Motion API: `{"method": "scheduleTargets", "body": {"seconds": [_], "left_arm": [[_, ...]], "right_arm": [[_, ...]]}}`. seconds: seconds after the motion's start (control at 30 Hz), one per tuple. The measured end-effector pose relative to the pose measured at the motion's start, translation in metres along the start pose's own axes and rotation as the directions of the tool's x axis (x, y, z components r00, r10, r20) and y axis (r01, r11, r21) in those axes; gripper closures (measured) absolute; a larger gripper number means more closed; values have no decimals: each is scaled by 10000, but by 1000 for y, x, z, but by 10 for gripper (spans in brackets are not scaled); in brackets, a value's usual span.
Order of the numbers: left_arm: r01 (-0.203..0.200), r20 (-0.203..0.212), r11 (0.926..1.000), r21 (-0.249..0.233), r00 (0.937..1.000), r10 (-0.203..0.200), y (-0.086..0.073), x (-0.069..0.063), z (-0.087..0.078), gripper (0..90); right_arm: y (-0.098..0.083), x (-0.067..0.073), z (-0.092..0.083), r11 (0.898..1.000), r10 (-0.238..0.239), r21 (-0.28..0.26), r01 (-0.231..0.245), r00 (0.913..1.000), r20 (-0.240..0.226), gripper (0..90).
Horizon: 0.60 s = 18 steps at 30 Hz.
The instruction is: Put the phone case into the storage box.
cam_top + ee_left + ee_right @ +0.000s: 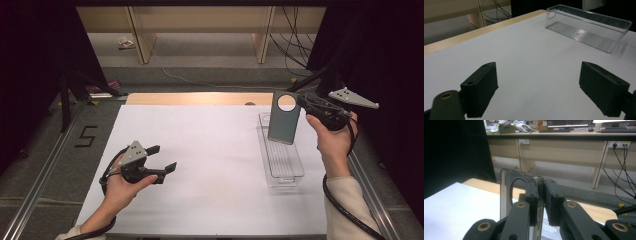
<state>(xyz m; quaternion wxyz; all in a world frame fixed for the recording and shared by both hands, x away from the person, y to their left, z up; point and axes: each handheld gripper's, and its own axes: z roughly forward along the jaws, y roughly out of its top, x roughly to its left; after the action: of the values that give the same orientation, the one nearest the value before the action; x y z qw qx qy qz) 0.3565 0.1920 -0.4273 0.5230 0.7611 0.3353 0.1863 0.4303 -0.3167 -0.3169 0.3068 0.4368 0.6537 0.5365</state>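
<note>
My right gripper (pixel 300 102) is shut on a grey-green phone case (pixel 283 120) with a round camera hole, holding it upright above the far end of a clear plastic bin (pixel 291 172) at the right of the white table. In the right gripper view the case (pixel 506 192) stands edge-on, pinched between the pads (pixel 549 200). My left gripper (pixel 162 159) rests low over the table's left side, open with nothing between its fingers (pixel 481 90). From the left gripper view the bin (pixel 589 26) lies ahead to the right with nothing in it.
A white sheet (pixel 200 165) covers the table, with a wooden strip (pixel 195 98) along its far edge. Black curtains flank both sides. Wooden desk legs and cables (pixel 290 45) stand beyond the table. A "5" marks the floor (pixel 86 136) at left.
</note>
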Motion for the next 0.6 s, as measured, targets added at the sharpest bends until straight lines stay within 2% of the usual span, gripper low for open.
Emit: {"method": "scheduleTargets", "body": {"seconds": [0.6], "left_arm": [[14, -14, 10000, 11, 10000, -14, 0, 0, 0, 149]], "right_arm": [[1, -4, 3, 10000, -85, 14, 85, 9999, 54, 822]]}}
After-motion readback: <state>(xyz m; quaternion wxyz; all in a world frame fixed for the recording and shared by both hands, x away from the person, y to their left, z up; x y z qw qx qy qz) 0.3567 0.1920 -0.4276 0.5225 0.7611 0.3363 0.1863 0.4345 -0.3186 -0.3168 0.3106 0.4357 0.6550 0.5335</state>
